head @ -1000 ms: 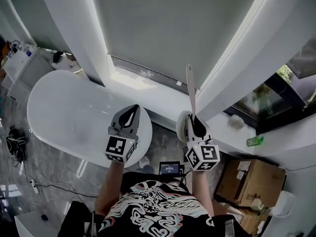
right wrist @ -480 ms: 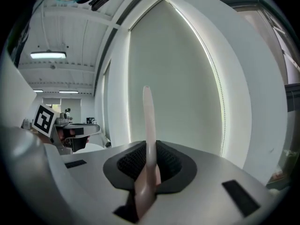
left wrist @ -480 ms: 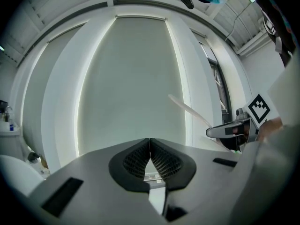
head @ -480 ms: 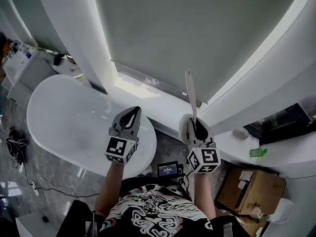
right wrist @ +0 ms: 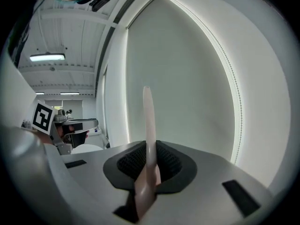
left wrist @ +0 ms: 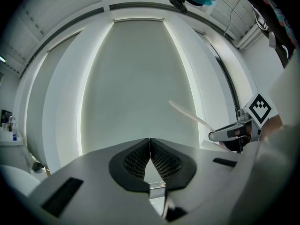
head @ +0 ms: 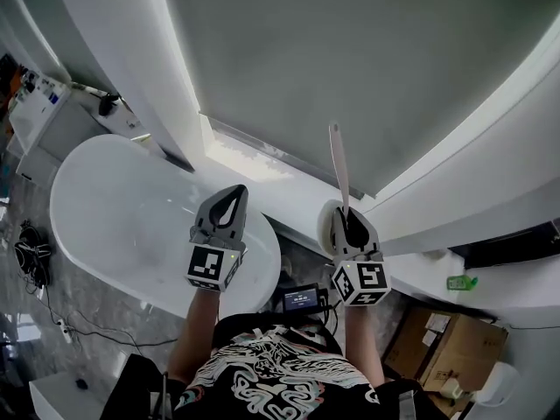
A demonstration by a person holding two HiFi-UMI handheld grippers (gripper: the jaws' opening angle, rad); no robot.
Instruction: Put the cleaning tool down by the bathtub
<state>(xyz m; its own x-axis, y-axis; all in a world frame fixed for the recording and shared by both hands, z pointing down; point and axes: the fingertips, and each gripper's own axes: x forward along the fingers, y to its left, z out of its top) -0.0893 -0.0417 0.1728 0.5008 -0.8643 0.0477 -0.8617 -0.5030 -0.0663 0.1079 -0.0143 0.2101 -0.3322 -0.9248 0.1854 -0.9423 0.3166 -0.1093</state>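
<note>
Right claw (head: 347,221) pinching the foot of the cleaning tool (head: 338,169), left claw (head: 229,201) pressed together on nothing, both hanging above the near end of the bathtub (head: 114,208), barely shifted from a second ago. No lowering begun, so the putting-down looks to be still ahead. Tool itself slim, pale, blade-like, standing upright against the grey blind (head: 350,59).

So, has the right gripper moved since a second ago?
No. The right gripper, shut on the cleaning tool, sits as far right of the bathtub as before.
</note>
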